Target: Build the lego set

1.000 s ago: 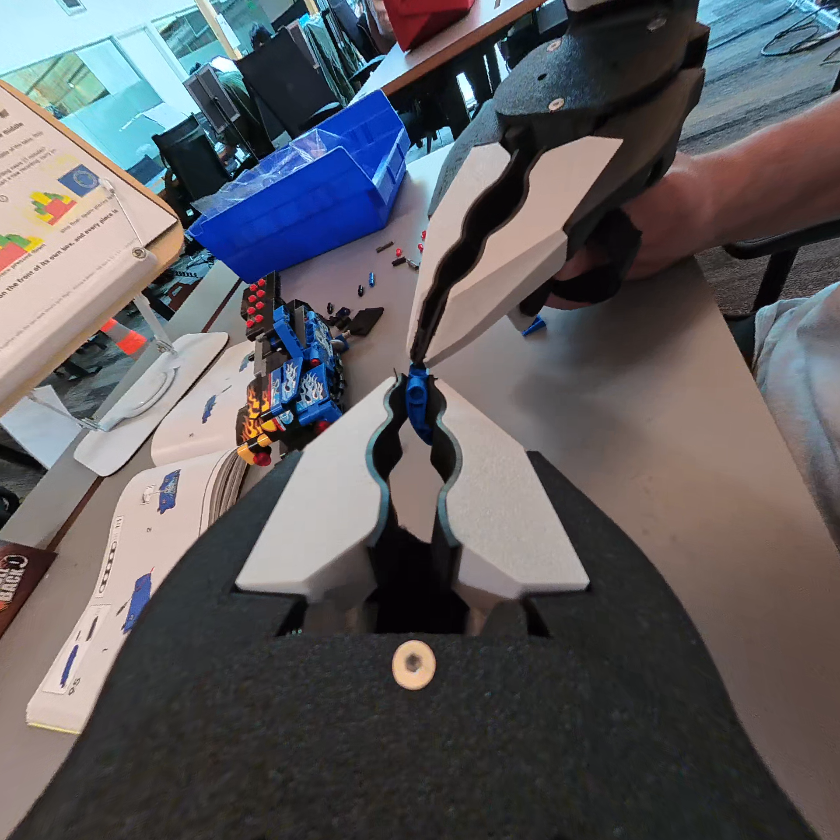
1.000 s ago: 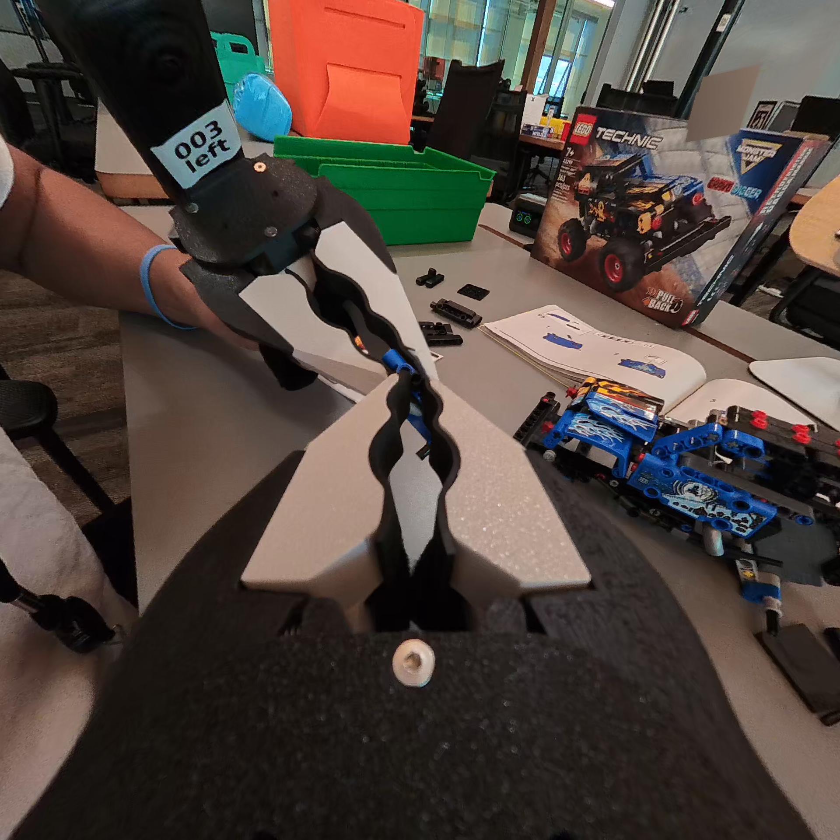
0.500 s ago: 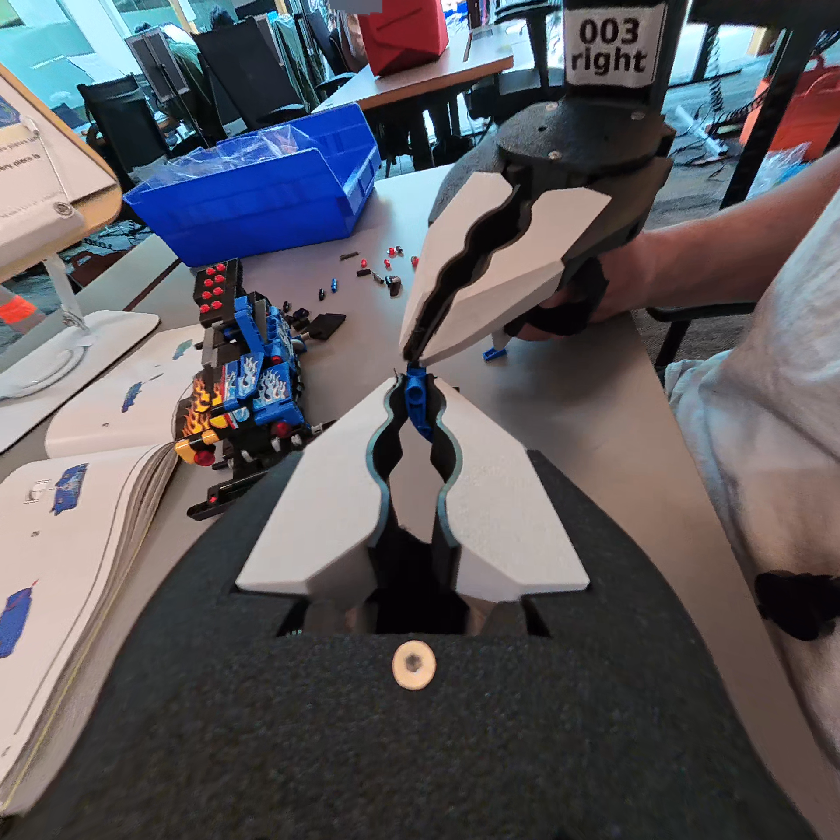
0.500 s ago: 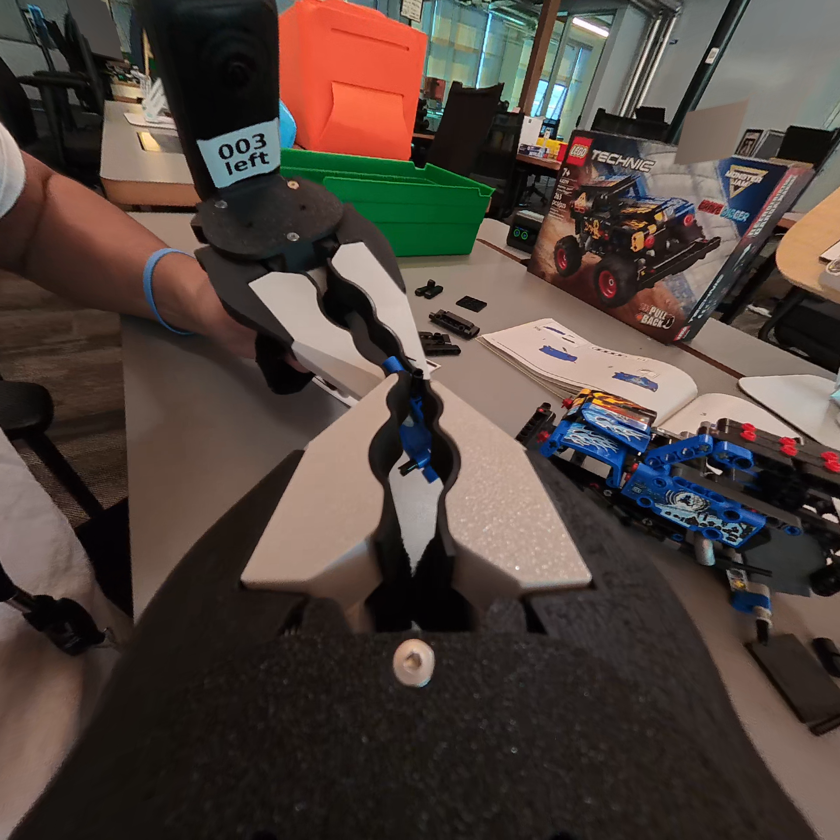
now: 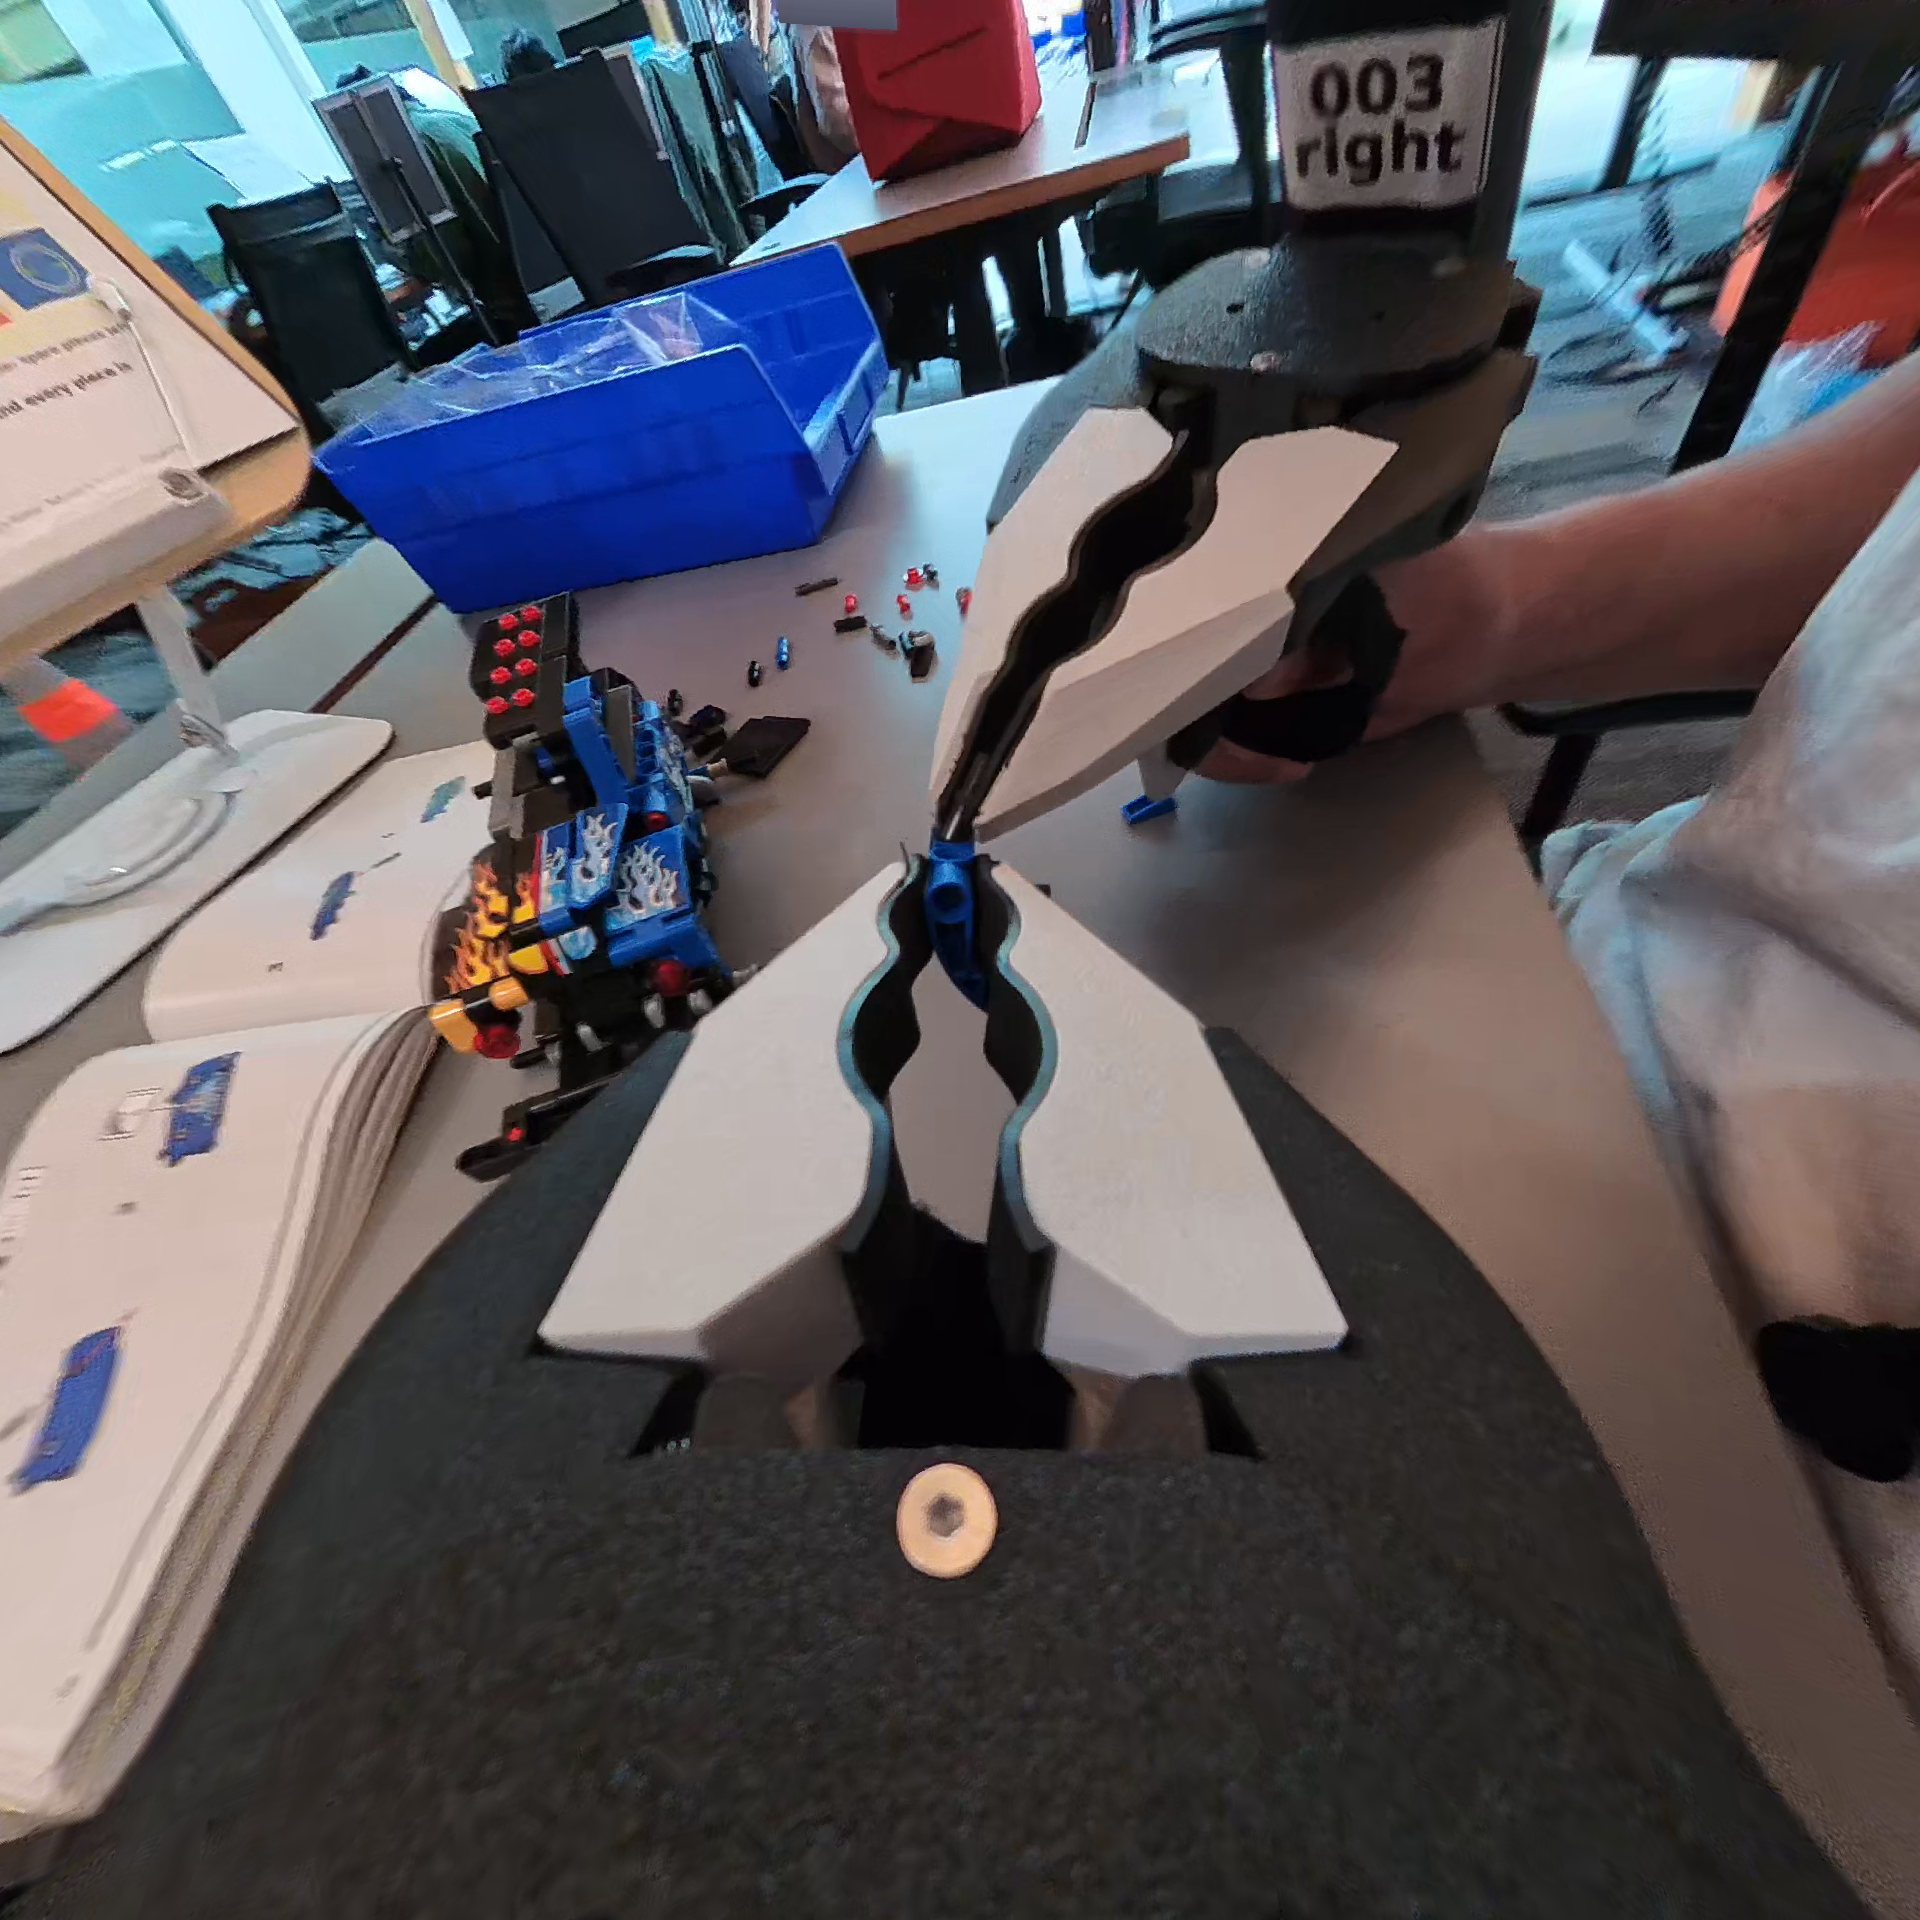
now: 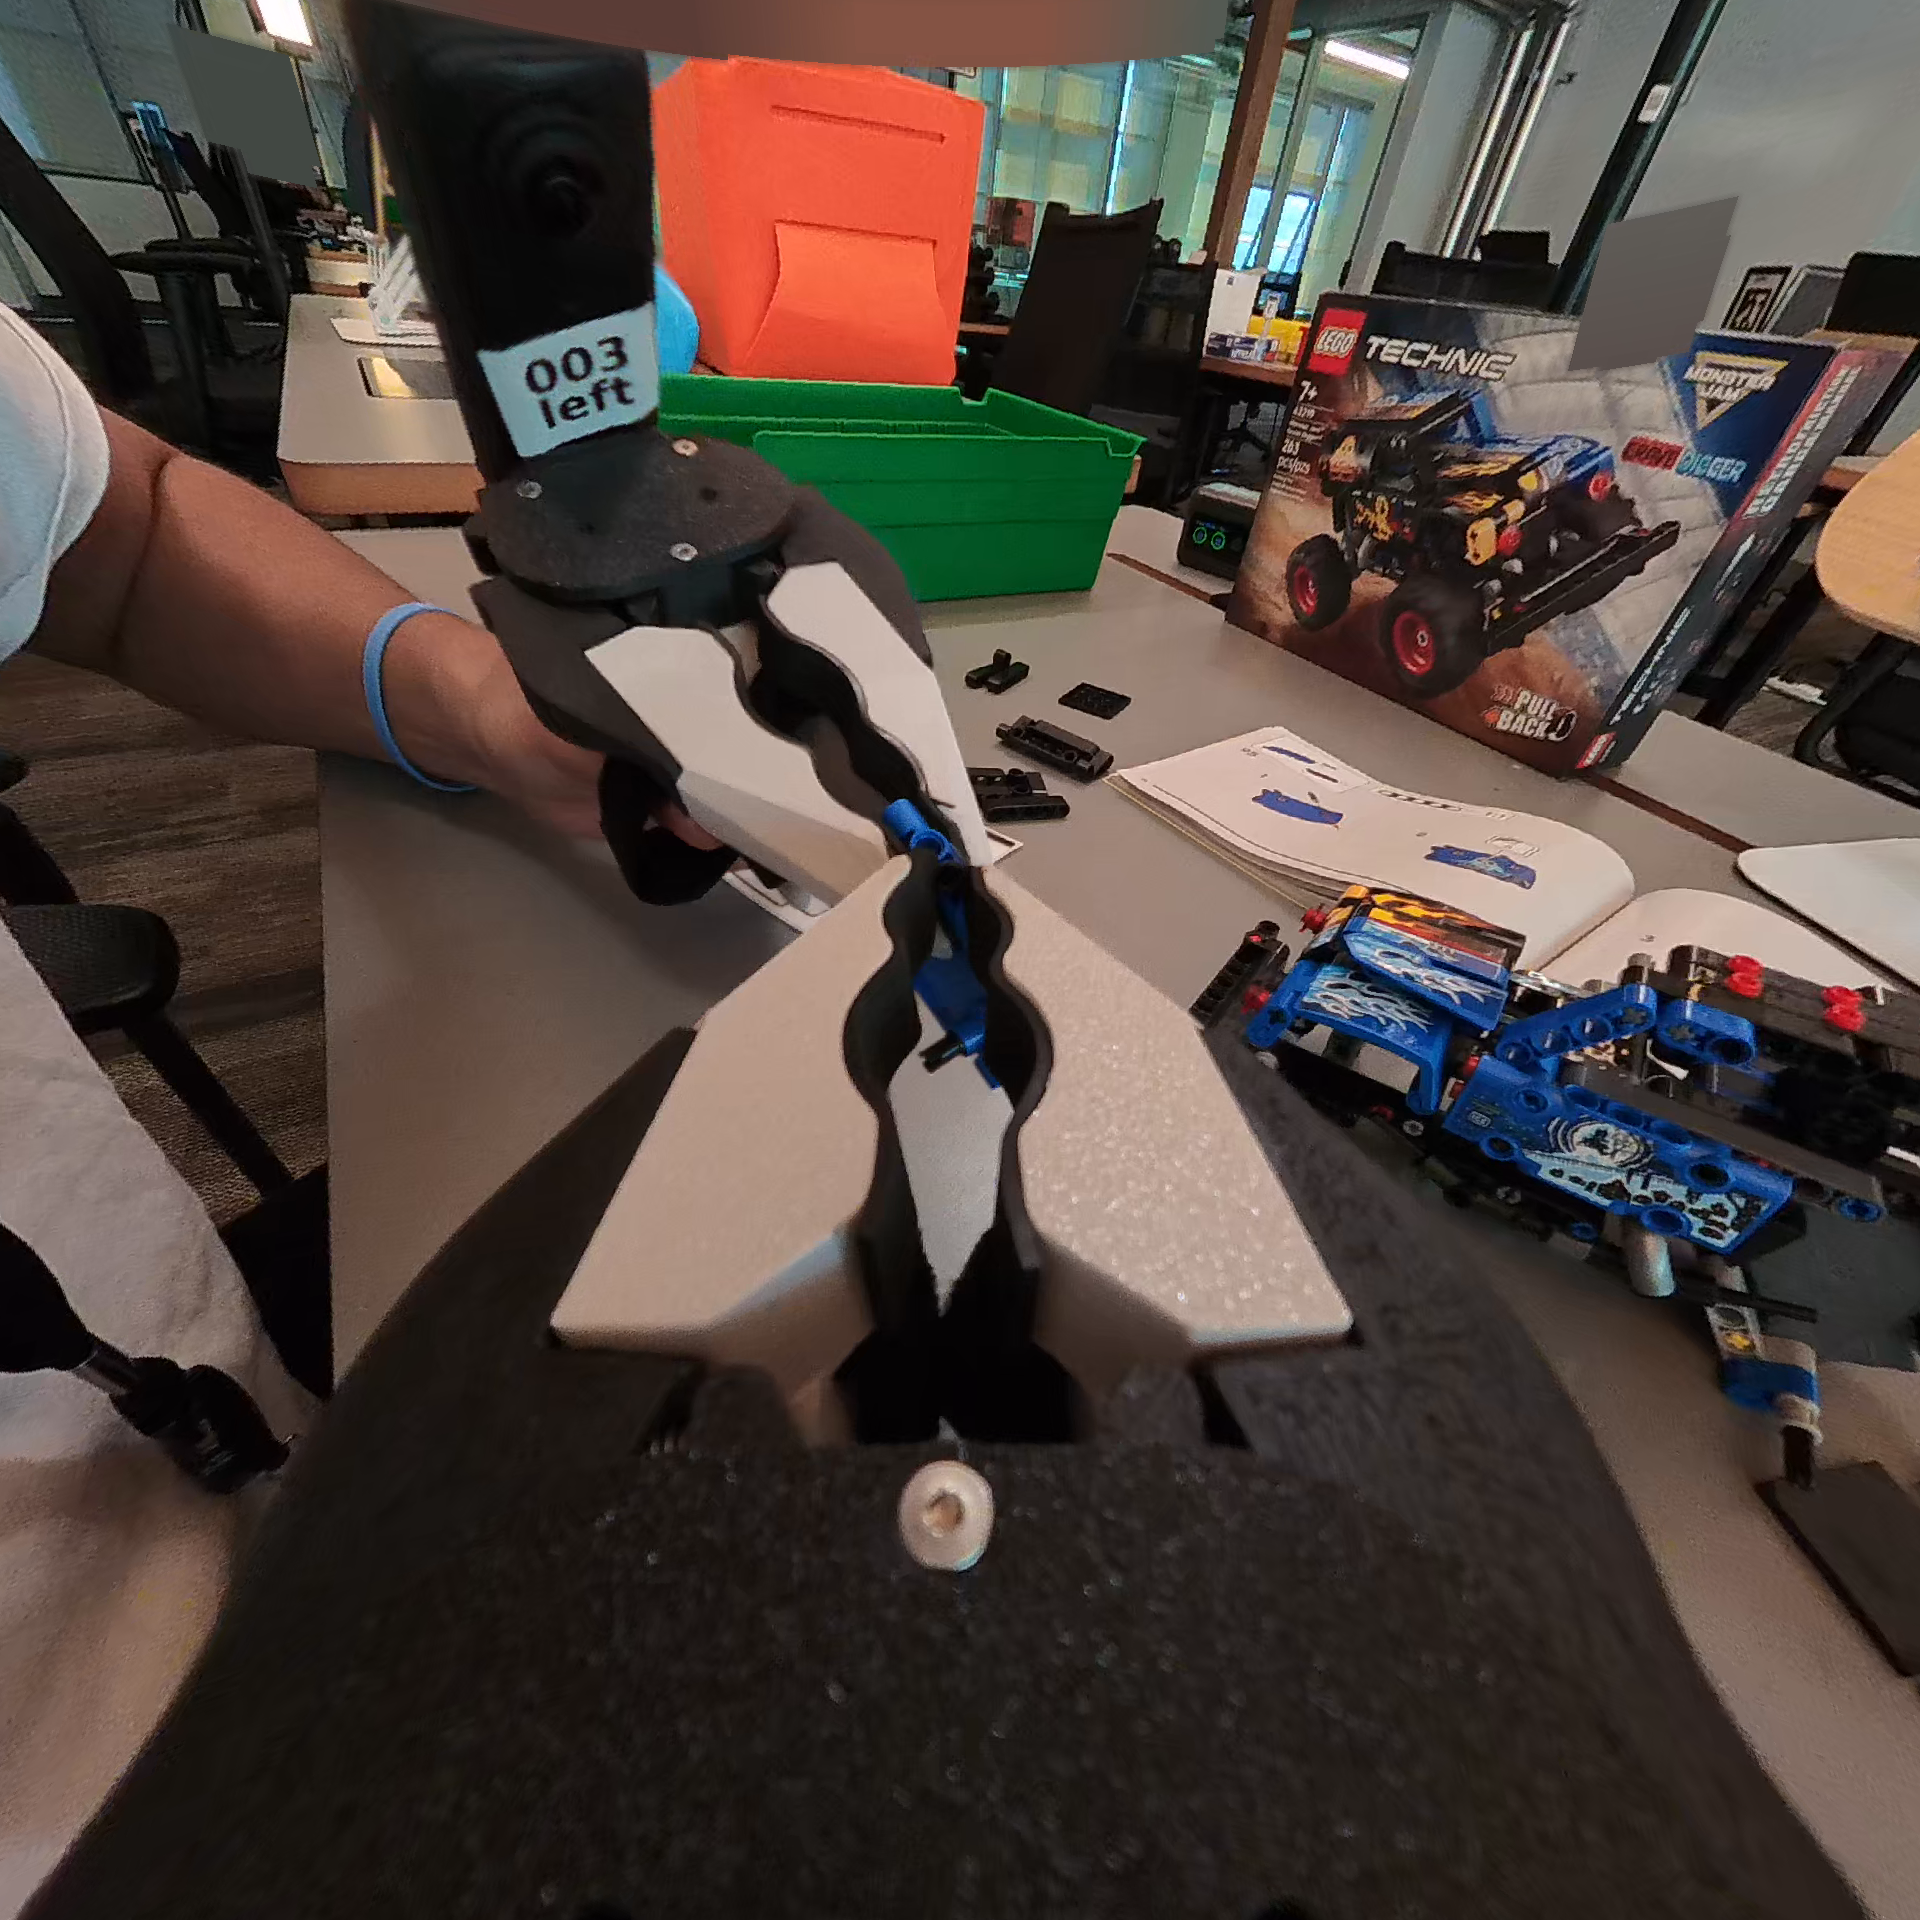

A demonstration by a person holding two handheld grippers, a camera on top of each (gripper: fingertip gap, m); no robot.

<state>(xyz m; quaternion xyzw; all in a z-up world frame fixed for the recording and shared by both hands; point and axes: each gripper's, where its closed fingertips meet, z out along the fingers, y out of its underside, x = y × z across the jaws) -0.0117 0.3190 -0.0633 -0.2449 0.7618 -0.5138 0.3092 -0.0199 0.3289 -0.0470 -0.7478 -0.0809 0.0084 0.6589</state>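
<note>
My left gripper (image 5: 951, 883) is shut on a small blue lego piece (image 5: 954, 925), held above the grey table (image 5: 1299, 987). My right gripper (image 5: 961, 821) comes in from the upper right, shut, its tips touching the top of that piece. In the right wrist view my right gripper (image 6: 940, 883) holds a blue piece with a black pin (image 6: 951, 997) between its fingers. The left gripper (image 6: 925, 831) meets it tip to tip. The part-built blue and black truck (image 5: 592, 862) lies on the table to the left; it also shows in the right wrist view (image 6: 1507, 1091).
An open instruction booklet (image 5: 208, 1195) lies beside the truck. A blue bin (image 5: 623, 457), loose small parts (image 5: 883, 623) and a small blue piece (image 5: 1148, 808) lie beyond. A green bin (image 6: 935, 478), the set's box (image 6: 1538, 520) and black parts (image 6: 1039, 748) are also on the table. My two grippers' fingertips are within a few centimetres of each other.
Both grippers have stayed tip to tip and swung together, so the table shifts in both views. The blue piece now sits deeper between my right fingers than a second ago.
</note>
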